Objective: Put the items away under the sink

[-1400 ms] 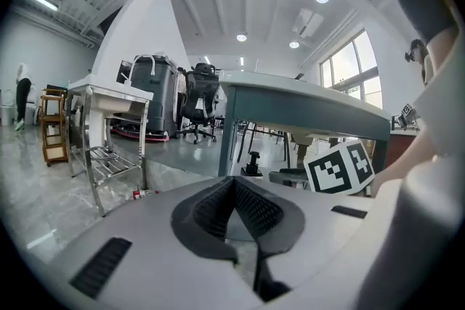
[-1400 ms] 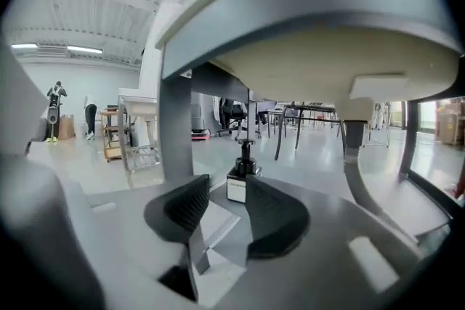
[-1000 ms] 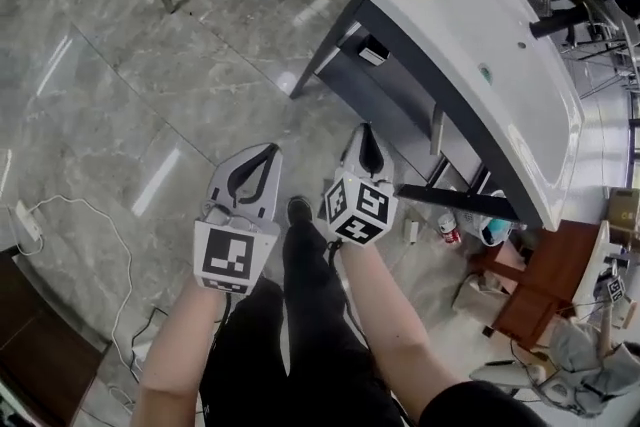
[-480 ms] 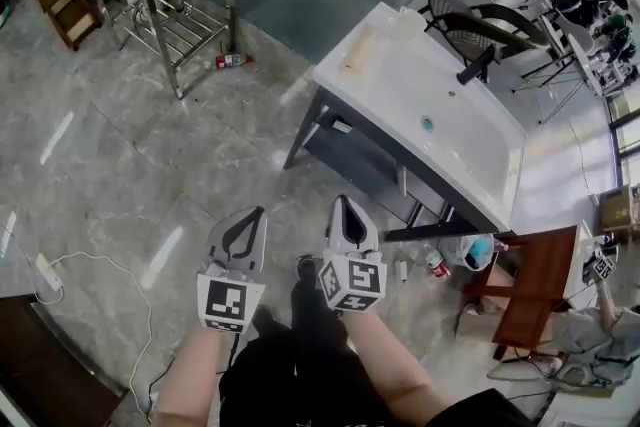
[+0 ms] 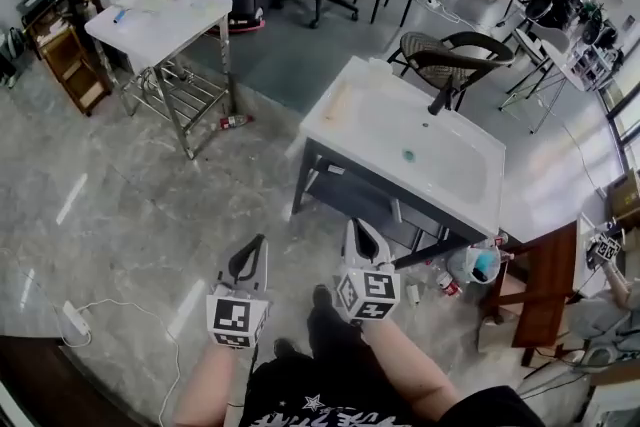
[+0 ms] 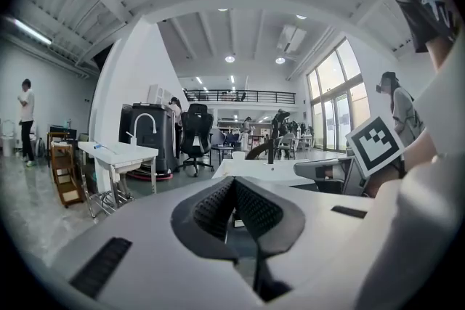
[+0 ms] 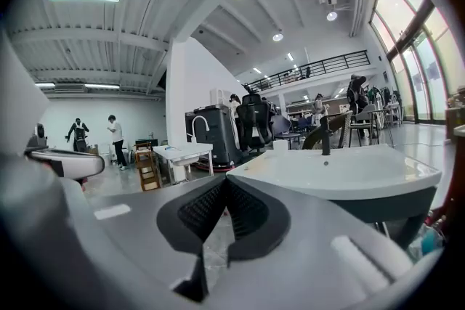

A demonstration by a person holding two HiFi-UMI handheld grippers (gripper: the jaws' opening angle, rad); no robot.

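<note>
Ribbed black pads (image 6: 211, 208) press together, empty, on my left gripper (image 5: 259, 243) and right gripper (image 5: 354, 227), near the glossy white rectangular dark-framed sink (image 5: 400, 150), with small items (image 5: 440, 283) on marbled floor (image 5: 130, 205) at its right end.

Small items (image 5: 443, 284) lying just beside the sink (image 5: 445, 155) are too small to identify

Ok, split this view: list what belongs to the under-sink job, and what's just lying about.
Job: sink cabinet; beside it, probably to stow: white bottle, red-and-white can, blue container.
Lying about: second sink on metal stand, red-labelled bottle beside it, wicker chair, power strip.
</note>
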